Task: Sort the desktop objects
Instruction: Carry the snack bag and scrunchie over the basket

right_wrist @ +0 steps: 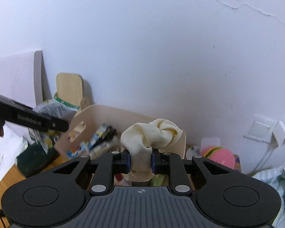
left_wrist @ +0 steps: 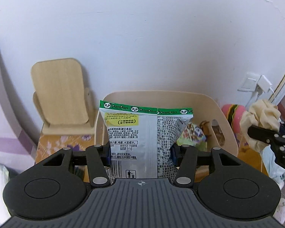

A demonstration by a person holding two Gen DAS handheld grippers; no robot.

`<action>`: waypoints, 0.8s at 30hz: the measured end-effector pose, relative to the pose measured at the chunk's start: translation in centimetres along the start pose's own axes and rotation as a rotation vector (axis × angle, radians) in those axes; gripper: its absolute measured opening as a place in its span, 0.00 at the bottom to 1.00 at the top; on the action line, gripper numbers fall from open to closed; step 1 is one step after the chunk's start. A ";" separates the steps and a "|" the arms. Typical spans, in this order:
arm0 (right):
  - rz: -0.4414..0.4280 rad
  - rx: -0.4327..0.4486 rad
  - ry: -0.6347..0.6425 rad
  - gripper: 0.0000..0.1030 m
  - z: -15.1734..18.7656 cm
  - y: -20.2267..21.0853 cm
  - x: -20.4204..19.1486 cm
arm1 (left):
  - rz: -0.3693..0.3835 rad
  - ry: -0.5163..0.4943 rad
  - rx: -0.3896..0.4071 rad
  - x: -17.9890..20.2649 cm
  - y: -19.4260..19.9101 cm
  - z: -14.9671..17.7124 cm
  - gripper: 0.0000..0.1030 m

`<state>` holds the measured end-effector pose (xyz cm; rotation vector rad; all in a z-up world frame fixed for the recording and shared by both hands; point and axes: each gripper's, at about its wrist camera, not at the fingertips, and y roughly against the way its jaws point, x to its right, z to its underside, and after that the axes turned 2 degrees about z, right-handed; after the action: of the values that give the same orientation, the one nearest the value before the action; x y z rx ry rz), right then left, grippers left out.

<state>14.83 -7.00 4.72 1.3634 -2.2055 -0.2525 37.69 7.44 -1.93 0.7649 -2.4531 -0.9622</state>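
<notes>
1. My left wrist camera sits just behind the left gripper (left_wrist: 140, 153) and looks forward and somewhat downward along its fingers, very close to the snack packet (left_wrist: 142, 138) that fills the centre.
2. Past it, this view faces the white wall (left_wrist: 142, 38) and the beige bin (left_wrist: 224, 114) standing near it.
3. My right wrist camera sits likewise behind the right gripper (right_wrist: 141, 161), facing the same wall (right_wrist: 161, 57) at a shallower tilt, close on the cream cloth (right_wrist: 152, 134).
4. Both views share the bin (right_wrist: 96, 114), the wooden board (left_wrist: 58, 91) (right_wrist: 69, 87), the burger toy (left_wrist: 234, 114) (right_wrist: 220, 155) and the wall socket (left_wrist: 249, 82) (right_wrist: 260, 129).
5. Each view catches the other gripper at its edge: the right one (left_wrist: 250, 129) at the right edge, the left one (right_wrist: 66, 126) at the left edge.
</notes>
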 end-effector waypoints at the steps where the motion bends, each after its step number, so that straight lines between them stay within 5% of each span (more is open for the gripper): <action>1: 0.002 0.003 -0.003 0.18 -0.2 -0.6 0.1 | 0.000 -0.004 -0.002 0.2 -0.4 -0.3 0.51; 17: 0.030 -0.146 0.042 0.19 0.2 -11.7 -1.2 | 0.004 0.001 -0.194 0.4 -10.8 -1.0 0.52; 24: 0.043 -0.198 0.023 0.82 1.5 -12.8 -1.0 | 0.001 -0.015 -0.289 1.0 -11.0 0.4 0.72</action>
<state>24.27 -12.33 -2.30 1.2052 -2.1254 -0.4250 40.46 0.24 -9.81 0.6587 -2.2564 -1.2893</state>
